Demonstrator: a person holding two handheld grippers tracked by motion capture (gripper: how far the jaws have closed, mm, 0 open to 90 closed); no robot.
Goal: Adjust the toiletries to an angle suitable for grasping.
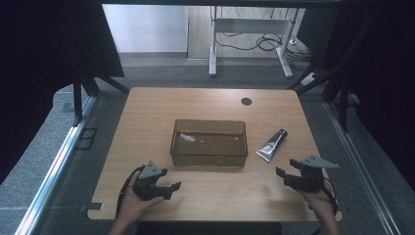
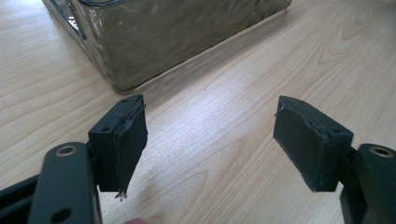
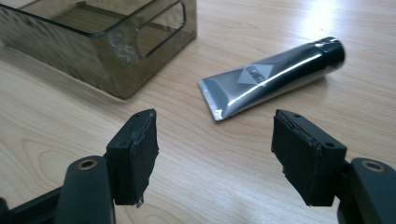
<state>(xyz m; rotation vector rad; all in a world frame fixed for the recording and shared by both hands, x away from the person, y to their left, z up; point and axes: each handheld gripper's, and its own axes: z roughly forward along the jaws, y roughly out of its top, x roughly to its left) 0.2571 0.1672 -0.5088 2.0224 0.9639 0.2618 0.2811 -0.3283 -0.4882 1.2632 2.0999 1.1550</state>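
My right gripper (image 1: 292,176) sits with jaws spread wide and empty; the grey squeeze tube (image 1: 272,145) lies flat at its 11 o'clock, near but untouched (black cap pointing away). My left gripper (image 1: 165,182) gapes empty too, the tinted clear bin (image 1: 209,155) at its 1 o'clock.

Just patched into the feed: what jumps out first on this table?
A see-through brown bin sits at the middle of the wooden table, apparently empty. To its right lies a dark squeeze tube flat on the wood, clear of the bin. The left gripper and right gripper are both open near the front edge, holding nothing, the right one facing the tube.
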